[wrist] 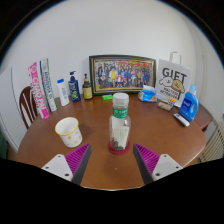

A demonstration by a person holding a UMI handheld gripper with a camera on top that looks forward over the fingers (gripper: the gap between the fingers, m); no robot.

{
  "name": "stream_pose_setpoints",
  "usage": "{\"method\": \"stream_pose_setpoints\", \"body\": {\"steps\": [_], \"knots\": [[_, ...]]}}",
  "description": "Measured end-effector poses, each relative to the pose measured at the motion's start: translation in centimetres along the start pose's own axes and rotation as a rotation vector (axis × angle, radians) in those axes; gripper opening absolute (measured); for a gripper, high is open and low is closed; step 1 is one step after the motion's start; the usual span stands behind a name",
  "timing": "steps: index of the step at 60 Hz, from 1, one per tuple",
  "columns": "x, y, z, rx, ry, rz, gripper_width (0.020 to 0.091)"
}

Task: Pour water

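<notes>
my tongs [112, 160] are wide open (holding nothing), so i should slide straight in around the bottle [119, 124], squeeze its middle, then tip toward the cup [68, 131].

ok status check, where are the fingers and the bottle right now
Fingers open, empty. Water bottle upright on the table, just ahead, between the fingers, untouched. Cup off to the left, clear path to both.

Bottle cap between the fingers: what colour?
White cap on the clear bottle, which stands between the open gripper's fingers. Gripper view shows it best.
</notes>
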State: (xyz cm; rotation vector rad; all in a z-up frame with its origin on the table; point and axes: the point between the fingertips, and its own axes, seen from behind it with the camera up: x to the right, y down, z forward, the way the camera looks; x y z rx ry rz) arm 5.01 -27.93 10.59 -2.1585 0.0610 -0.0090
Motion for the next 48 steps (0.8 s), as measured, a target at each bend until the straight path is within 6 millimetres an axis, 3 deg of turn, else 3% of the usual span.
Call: {"method": "stream_pose_setpoints", "body": {"steps": [11,21,32,48], "knots": [[-1.8,1.2,-8.5,-0.050,0.052,0.037,0.0856],[-3.1,1.9,-13.0,-0.053,0.068,0.037,0.0855],[-3.4,2.2,-15.1,-0.043,0.093,-0.007,0.0855],[-3.4,1.6,-15.9,-0.031,0.098,0.009,0.0855]]}}
